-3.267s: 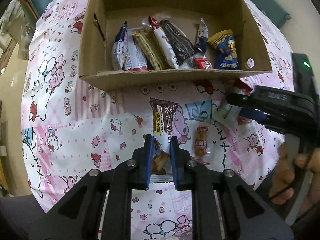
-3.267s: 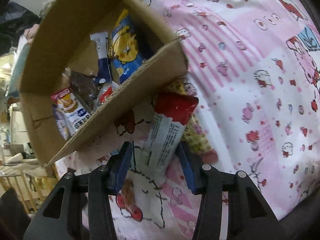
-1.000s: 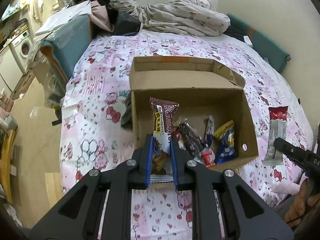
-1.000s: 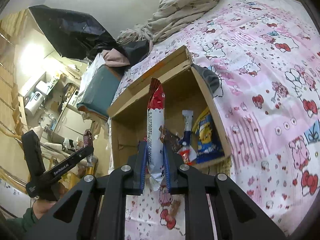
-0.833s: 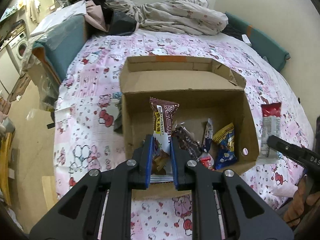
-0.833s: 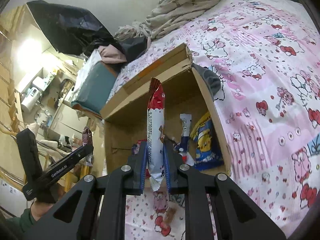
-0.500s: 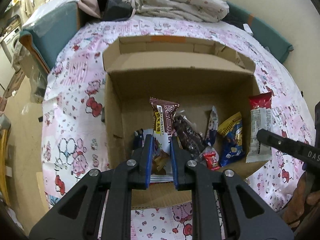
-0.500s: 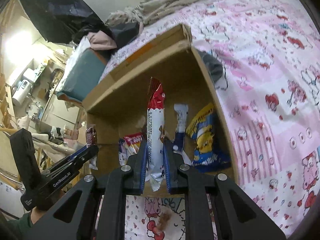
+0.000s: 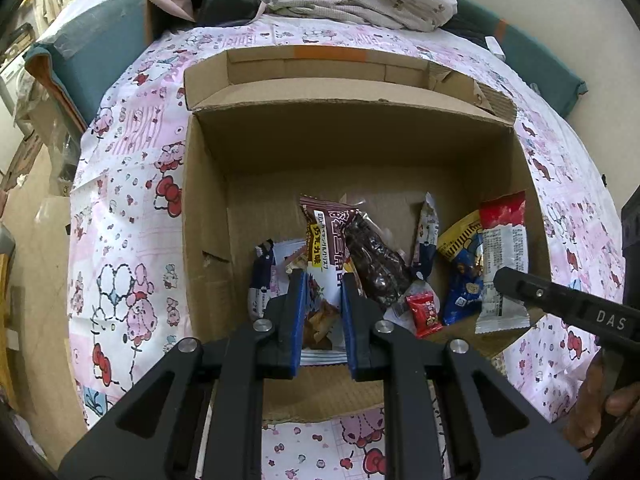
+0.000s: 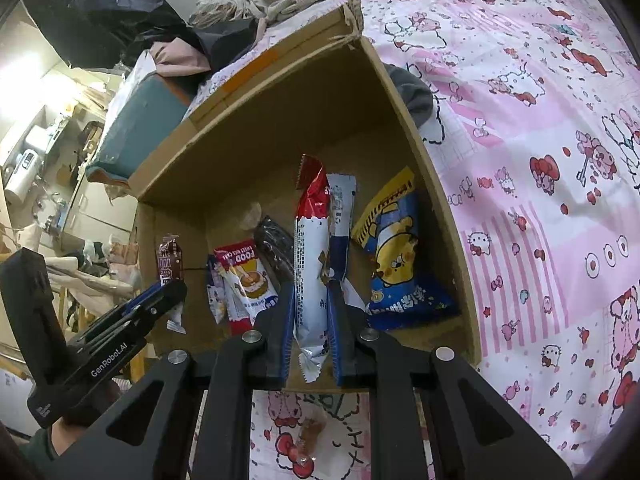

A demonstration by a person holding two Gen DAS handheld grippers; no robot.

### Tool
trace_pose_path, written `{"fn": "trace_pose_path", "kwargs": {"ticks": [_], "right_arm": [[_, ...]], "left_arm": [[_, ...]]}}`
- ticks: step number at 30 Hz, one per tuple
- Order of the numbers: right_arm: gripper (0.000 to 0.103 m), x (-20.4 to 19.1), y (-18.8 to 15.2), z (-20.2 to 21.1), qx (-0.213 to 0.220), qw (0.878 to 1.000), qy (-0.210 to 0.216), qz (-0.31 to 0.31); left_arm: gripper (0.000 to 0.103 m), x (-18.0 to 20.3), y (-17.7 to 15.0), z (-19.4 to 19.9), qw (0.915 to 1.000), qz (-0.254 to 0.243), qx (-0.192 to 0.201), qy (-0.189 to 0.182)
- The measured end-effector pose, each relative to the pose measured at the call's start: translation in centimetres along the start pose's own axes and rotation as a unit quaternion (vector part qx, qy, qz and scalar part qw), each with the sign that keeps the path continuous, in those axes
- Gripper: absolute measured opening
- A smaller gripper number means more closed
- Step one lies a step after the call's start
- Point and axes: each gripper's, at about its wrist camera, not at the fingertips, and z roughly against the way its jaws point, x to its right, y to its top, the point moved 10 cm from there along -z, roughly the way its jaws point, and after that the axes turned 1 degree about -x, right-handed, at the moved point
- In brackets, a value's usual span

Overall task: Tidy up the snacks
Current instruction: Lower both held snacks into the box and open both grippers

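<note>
The brown chocolate snack packet (image 9: pixel 325 240) stands clamped upright between the blue pads of the left gripper (image 9: pixel 322 312), low centre of the left wrist view, hanging over the open cardboard box (image 9: pixel 208 208); the red-and-white snack bar (image 10: pixel 314 248) is pinched the same way in the right gripper (image 10: pixel 312 332), centre of the right wrist view, also above the box interior. Neither packet has been let go. On the box floor lie several snacks already put away: a dark chocolate-coloured wrapper (image 9: pixel 376 264), a small red candy (image 9: pixel 424 310), a yellow-and-blue cartoon-bear bag (image 10: pixel 400 256) at the right wall, a blue-and-white stick pack (image 10: pixel 342 216) and a red-topped "FOOD" packet (image 10: pixel 250 276) toward the left. By this look the sorting is well advanced, with these two held packets next to be dropped in. One small brownish wrapped sweet (image 10: pixel 310 432) lies outside on the pink cartoon-print bedsheet (image 10: pixel 540 160), bottom centre of the right view, so at least that piece seems left to gather. Both grippers tilt steeply downward into the box from its near edge, side by side; a hand (image 9: pixel 600 408) grips the right tool's handle at the lower right of the left view.
</note>
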Motion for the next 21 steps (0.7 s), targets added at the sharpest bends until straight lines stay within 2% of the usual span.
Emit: {"fn": "trace_pose_path", "kwargs": {"ticks": [5,10,12,13,14,16,17,21], "right_arm": [[0.017,-0.5,-0.3,-0.2,-0.007,1.000,0.007,0.005],[0.020,-1.5,-0.2,0.2,-0.001,0.999,0.033,0.008],[0.021,-1.8,-0.1,0.3,0.002,0.999,0.036,0.010],[0.022,-1.8,0.0,0.4,0.006,0.999,0.031,0.014],[0.030,-1.9,0.0,0.4,0.007,0.999,0.028,0.016],[0.059,-1.8,0.1,0.7,0.009,0.999,0.030,0.010],[0.075,-1.7,0.2,0.8,0.014,0.999,0.028,0.007],[0.075,-1.1,0.7,1.9,0.035,0.999,0.015,0.001]], "left_arm": [[0.014,-0.2,-0.1,0.0,1.0000,0.000,0.002,0.003],[0.016,0.0,-0.2,0.3,1.0000,-0.003,0.008,0.000],[0.030,0.0,-0.2,0.4,0.9999,-0.004,0.009,-0.002],[0.049,0.1,-0.3,0.5,1.0000,-0.003,0.009,-0.003],[0.071,0.0,-0.2,0.7,0.9999,0.000,0.012,-0.002],[0.089,-0.1,-0.1,1.1,0.9997,0.007,0.022,0.000],[0.090,-0.1,0.0,1.3,0.9996,0.009,0.026,-0.001],[0.090,0.3,0.0,1.6,0.9995,-0.001,0.030,-0.006]]}}
